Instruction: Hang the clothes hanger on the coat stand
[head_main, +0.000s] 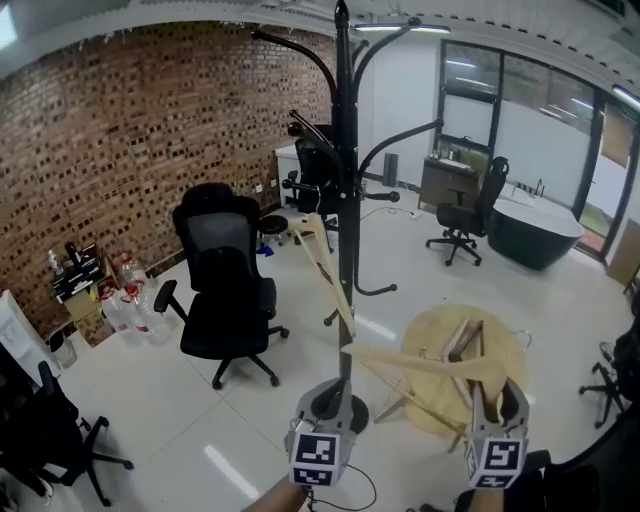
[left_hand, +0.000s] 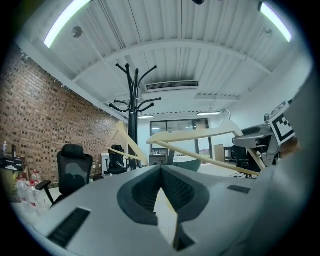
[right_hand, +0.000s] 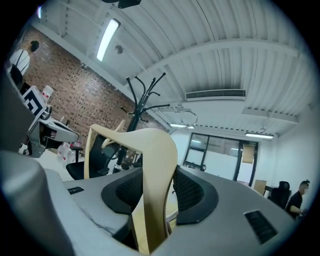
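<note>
Brick-walled office: wooden hanger is clamped in right hand-held gripper near black coat stand; left hand-held gripper is closed, empty.

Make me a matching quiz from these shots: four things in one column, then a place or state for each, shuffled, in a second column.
Column one
1. wooden clothes hanger
2. coat stand
3. office chair
4. left tool

Column two
A. shut, nothing in it
B. on wheels, left of the stand
C. gripped by the right tool
D. upright, curved hooks at the top

Pairs: 1-C, 2-D, 3-B, 4-A
</note>
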